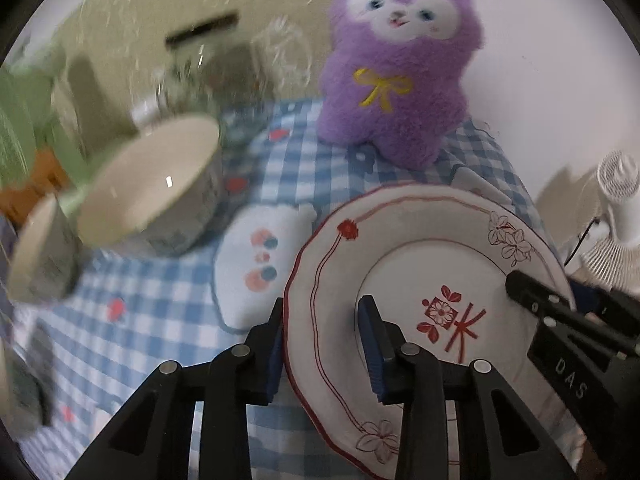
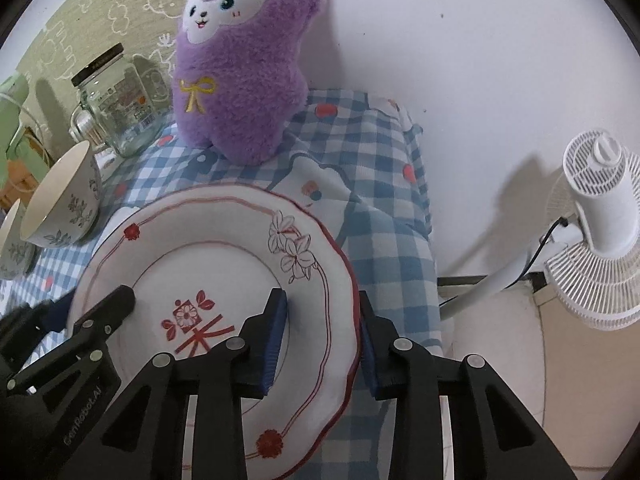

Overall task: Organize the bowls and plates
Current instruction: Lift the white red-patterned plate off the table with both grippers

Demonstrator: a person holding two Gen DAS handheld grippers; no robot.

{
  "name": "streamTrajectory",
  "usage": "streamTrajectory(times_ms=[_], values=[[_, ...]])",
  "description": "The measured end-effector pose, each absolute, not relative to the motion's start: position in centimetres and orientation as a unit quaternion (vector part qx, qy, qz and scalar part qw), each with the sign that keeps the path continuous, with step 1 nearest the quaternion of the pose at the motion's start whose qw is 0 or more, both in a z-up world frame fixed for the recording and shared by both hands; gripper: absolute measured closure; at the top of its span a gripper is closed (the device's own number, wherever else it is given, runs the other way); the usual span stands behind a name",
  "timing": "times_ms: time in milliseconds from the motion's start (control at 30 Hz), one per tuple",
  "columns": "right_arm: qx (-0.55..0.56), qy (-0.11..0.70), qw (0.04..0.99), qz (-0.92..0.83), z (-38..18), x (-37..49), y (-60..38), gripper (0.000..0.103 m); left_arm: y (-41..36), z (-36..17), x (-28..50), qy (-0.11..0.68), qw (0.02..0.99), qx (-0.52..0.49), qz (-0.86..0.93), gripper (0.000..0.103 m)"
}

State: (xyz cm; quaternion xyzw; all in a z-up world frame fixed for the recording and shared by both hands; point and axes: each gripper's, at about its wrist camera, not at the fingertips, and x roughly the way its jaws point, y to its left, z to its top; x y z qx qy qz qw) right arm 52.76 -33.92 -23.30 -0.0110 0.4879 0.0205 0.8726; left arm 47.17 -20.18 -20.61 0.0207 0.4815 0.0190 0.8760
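Left wrist view: left gripper (image 1: 322, 344) is straddling the near-left rim of the red-patterned plate (image 1: 420, 280), one blue pad outside, one inside on the plate face. Jaws are narrow around the rim; cannot tell whether they are actually pinching. Plate is sitting in front of the purple plush toy (image 1: 400, 64), on the blue checked tablecloth (image 1: 160, 292). Right gripper (image 1: 540, 300) is showing on the plate's far-right rim. Left of the plush, a cream bowl (image 1: 152, 192) with floral outside is blurring, and a second bowl (image 1: 38, 252) is sitting at the frame's left edge.

Right wrist view: right gripper (image 2: 324, 344) is bracketing the plate (image 2: 200, 264) rim on the side away from the bowls, same narrow straddle, grip contact unclear. Left gripper (image 2: 108, 308) is reaching onto the opposite rim. Floral bowl (image 2: 64, 204) is standing left of the plush (image 2: 244, 60).

Doing it well, my read: close both sides evenly, lift level, keep the plate clear of the plush.

Only this view is showing the glass jar (image 2: 116, 112) sharply and the white fan (image 2: 600, 240) in full, off the cloth edge; the left view is showing the cloth's cloud patch better.
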Motion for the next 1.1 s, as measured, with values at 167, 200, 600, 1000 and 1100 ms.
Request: streamTrajectory(times_ms=[167, 200, 600, 1000, 1100], values=[[-0.018, 0.487, 0.873, 0.017, -22.7, 52.2, -33.7, 0.067, -19.8, -20.3, 47.2, 0.491, 0.871, 0.011, 0.011, 0.069], [-0.018, 0.487, 0.873, 0.017, -22.6, 52.1, -33.6, 0.067, -19.8, -20.2, 47.1, 0.492, 0.871, 0.011, 0.010, 0.069], [-0.020, 0.494, 0.869, 0.025, -22.3, 49.4, -32.1, 0.069, -18.5, -19.8, 44.5, 0.496, 0.868, 0.021, 0.001, 0.069], [-0.019, 0.521, 0.853, 0.032, -22.7, 45.3, -30.5, 0.070, -17.0, -20.0, 40.9, 0.505, 0.862, 0.037, -0.016, 0.069], [-0.021, 0.525, 0.851, 0.032, -22.6, 44.4, -30.2, 0.070, -16.7, -19.9, 40.3, 0.507, 0.861, 0.039, -0.026, 0.069]])
